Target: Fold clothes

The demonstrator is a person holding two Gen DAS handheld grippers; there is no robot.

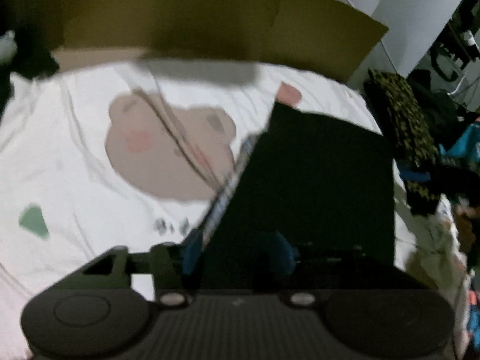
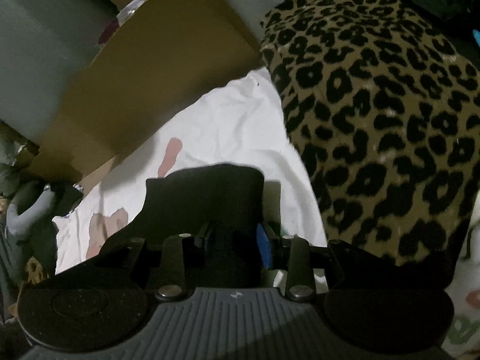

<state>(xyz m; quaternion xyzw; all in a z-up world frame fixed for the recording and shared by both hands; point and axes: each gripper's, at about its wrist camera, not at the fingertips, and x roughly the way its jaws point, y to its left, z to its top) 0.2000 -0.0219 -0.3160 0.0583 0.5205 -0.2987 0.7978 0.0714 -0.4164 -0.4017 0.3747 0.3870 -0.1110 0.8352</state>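
Stock as I see it, placed against the white bear-print sheet [image 1: 75, 162]:

1. Cardboard panels [image 1: 186, 12], standing along its far edge.
2. Leopard-print garment [image 2: 375, 120], heaped at its right side.
3. Black garment [image 1: 315, 186], lifted above the sheet, its printed edge toward the bear.
4. My left gripper [image 1: 237, 249], clamped on the black garment.
5. My right gripper [image 2: 234, 240], pinching the same black cloth.
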